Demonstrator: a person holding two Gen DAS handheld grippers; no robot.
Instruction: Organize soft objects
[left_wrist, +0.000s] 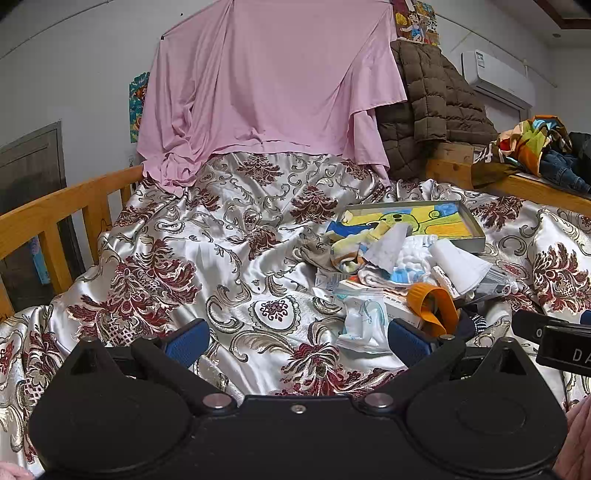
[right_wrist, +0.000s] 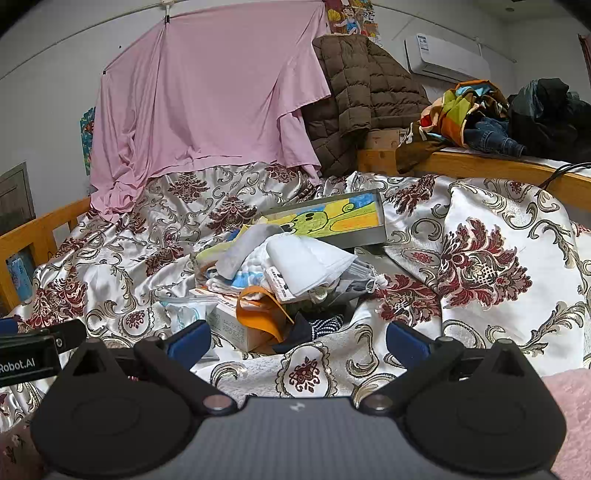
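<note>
While both tools hover low over the bed, we count two grippers: the left gripper (left_wrist: 295, 341) and the right gripper (right_wrist: 297, 341), each with its blue-padded jaws spread as wide as they go and nothing between them. We see one heap of soft objects (right_wrist: 280, 273) lying on the satin bedspread (left_wrist: 207, 266), just ahead of the right gripper and ahead and to the right of the left one. In it we make out one white folded cloth (right_wrist: 306, 264), one orange band (right_wrist: 258, 310), one dark striped piece (right_wrist: 325, 325), one grey rag (right_wrist: 240, 251) and one clear plastic packet (left_wrist: 360, 325); the rest is too tangled to count. One shallow box (right_wrist: 332, 221) with a yellow, green and blue drawing lies just behind the heap, touching it. One pink sheet (left_wrist: 266, 85) hangs at the head of the bed, one brown quilted jacket (left_wrist: 428, 99) beside it
</note>
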